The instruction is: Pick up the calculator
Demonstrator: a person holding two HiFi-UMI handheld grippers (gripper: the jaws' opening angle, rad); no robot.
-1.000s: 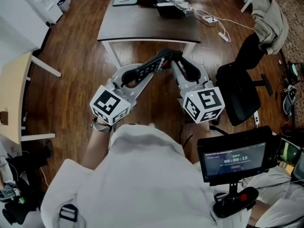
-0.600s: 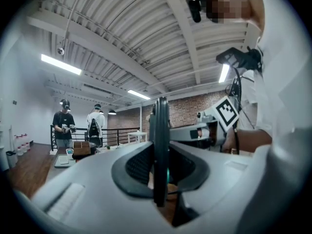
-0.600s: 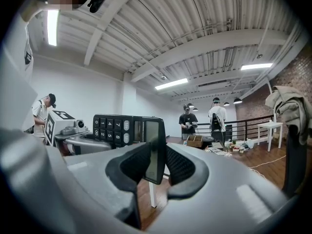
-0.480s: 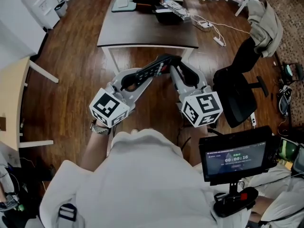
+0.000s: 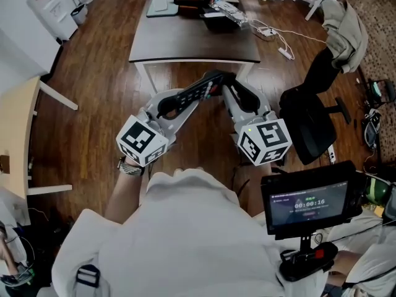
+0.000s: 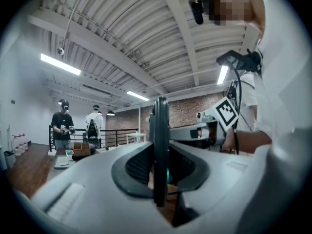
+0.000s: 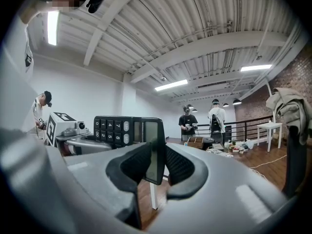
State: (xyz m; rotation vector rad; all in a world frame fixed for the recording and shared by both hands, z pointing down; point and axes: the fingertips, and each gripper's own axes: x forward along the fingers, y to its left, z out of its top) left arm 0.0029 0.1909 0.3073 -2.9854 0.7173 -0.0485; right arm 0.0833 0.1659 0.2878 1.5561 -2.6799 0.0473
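Observation:
The black calculator hangs in the air above the wooden floor, just in front of the dark table. My left gripper is shut on its near-left end; in the left gripper view the calculator shows edge-on between the pads. My right gripper is shut on the other end. In the right gripper view the calculator faces me with its keys and display, and the display end sits between the jaws of the right gripper. Both grippers point level.
A tray, boxes and cables lie at the table's far edge. A black office chair stands to the right, with a mounted screen nearer me. A pale tabletop is at the left. Two people stand far off.
Both grippers have shifted slightly up and forward together with the calculator held between them. Neither grip has changed.

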